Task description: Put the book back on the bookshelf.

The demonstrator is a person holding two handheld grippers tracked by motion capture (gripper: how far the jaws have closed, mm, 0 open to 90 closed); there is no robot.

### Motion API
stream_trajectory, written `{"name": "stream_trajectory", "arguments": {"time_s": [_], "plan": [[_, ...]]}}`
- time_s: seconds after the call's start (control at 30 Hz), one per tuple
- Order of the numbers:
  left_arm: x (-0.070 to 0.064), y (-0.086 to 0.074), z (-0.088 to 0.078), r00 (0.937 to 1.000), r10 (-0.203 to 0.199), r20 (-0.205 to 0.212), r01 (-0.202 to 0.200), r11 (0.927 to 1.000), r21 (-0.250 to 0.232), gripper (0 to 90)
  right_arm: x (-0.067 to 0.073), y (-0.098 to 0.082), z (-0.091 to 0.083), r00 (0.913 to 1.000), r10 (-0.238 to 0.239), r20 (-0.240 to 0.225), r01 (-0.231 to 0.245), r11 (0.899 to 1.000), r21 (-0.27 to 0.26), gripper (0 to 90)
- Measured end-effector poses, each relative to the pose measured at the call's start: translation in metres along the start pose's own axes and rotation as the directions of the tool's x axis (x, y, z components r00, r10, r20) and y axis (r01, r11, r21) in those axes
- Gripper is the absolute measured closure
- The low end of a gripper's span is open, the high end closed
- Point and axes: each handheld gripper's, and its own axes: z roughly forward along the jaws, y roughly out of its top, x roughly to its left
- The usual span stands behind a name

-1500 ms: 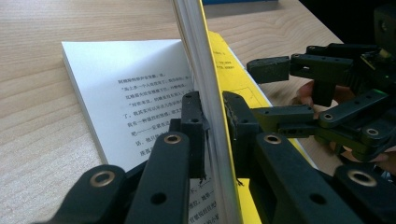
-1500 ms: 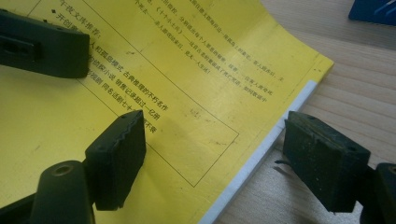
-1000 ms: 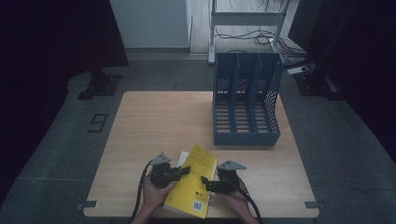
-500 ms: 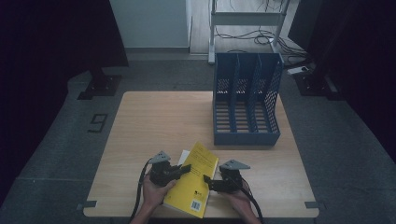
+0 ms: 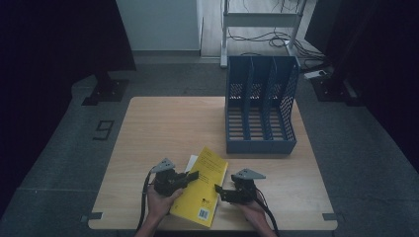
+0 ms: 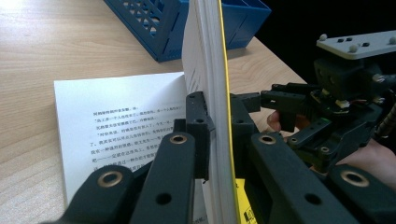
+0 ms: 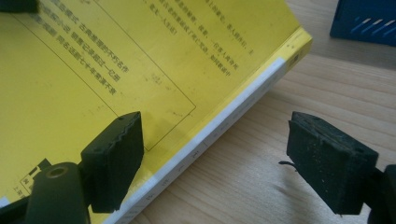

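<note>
From above, your left gripper overlaps the yellow book near the table front edge; the grip itself is too small to read. In your left gripper view, jaws clamp the raised cover and pages, lower edge cut off. In your right gripper view, the right gripper stands wide, straddling the spine.

Worktop: pale wood-grain, matt. Book: smooth yellow paper cover, seemingly slightly glossy. File rack: blue perforated plastic.
</note>
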Motion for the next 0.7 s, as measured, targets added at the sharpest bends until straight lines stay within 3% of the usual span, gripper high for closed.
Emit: {"name": "stream_trajectory", "arguments": {"time_s": [0.7], "plan": [[-0.0046,0.0034,-0.0078,0.9999,0.014,0.008,-0.014,0.9996,-0.027,83.7,-0.0026,0.0018,-0.0016,0.9987,0.009,-0.049,-0.010,1.000,-0.012,18.4]]}}
